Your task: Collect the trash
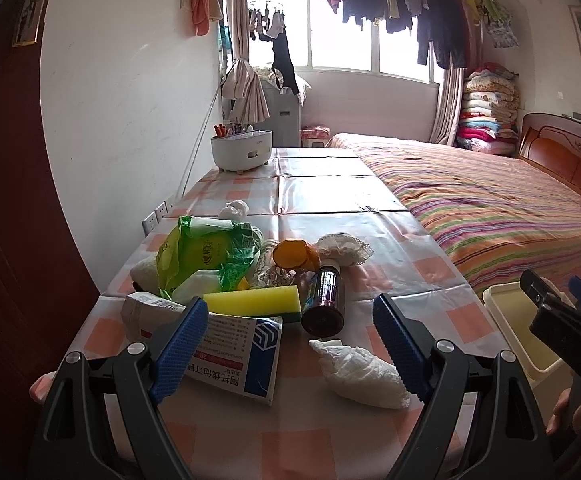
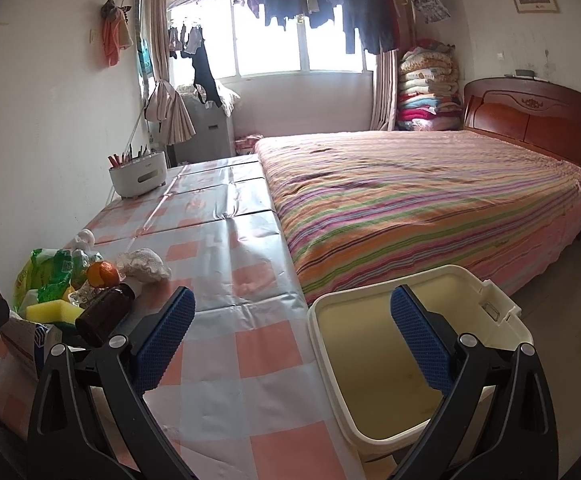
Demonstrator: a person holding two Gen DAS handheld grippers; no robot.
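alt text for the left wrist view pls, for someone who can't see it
The open left gripper hovers over a checkered table above a pile of trash: a crumpled white tissue, a medicine box, a yellow sponge, a brown bottle lying on its side and a green plastic bag. At right are a cream bin, the right gripper and a striped bed.

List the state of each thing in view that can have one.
Left hand-held gripper: open, empty.
Right hand-held gripper: open, empty.
Bin: open, looks empty.
Brown bottle: lying on its side.
Tissue: crumpled.
Green bag: crumpled.
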